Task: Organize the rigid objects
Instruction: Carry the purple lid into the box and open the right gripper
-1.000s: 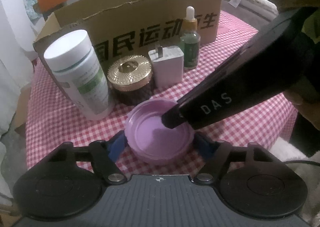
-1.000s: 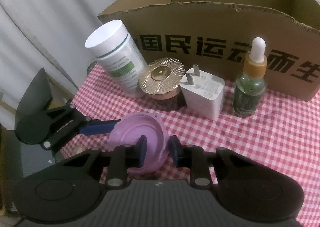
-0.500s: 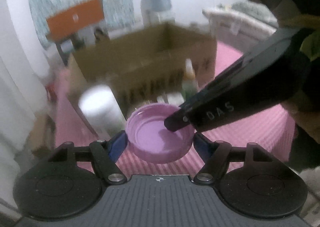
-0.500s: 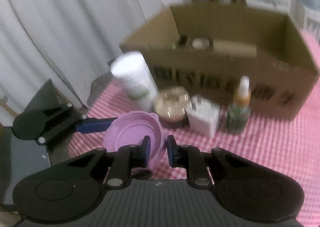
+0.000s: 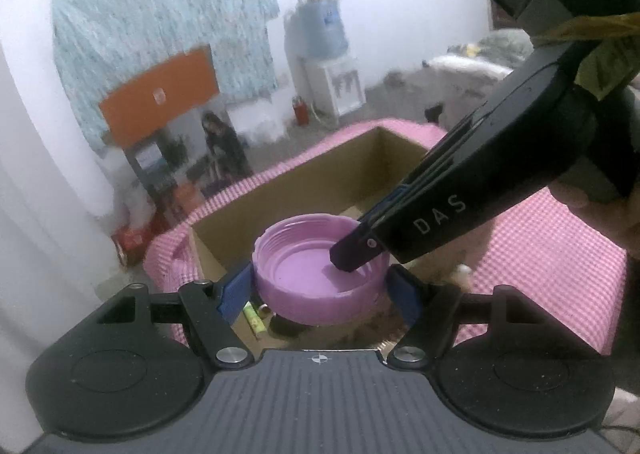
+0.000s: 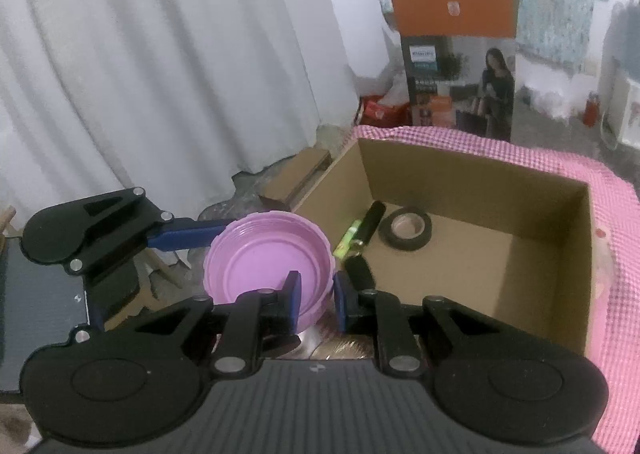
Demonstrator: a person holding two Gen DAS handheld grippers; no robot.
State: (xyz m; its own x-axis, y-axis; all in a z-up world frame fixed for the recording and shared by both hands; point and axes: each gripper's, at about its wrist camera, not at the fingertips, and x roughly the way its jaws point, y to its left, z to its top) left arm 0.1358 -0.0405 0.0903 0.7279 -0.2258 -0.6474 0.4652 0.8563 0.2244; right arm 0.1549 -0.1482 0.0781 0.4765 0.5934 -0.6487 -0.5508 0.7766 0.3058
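Observation:
A purple lid [image 5: 316, 278] is held up in the air, open side up, over the near edge of a cardboard box [image 5: 360, 158]. My left gripper [image 5: 320, 290] is shut on the lid across its width. My right gripper [image 6: 314, 294] is shut on the lid's rim [image 6: 268, 258], one finger inside and one outside; its finger shows in the left wrist view [image 5: 352, 254]. The box [image 6: 480, 214] holds a black tape roll [image 6: 406, 228], a green marker [image 6: 348, 240] and a black cylinder [image 6: 370, 222].
The box stands on a table with a pink checked cloth [image 5: 560, 254]. White curtains [image 6: 160, 74] hang on the left. An orange-topped carton [image 6: 456, 66] stands behind the table. A water dispenser [image 5: 324, 66] stands at the far wall.
Both grippers have lifted the purple lid from the cloth and carried it up and forward over the box. The bottles, jar and charger in front of the box have dropped out of view.

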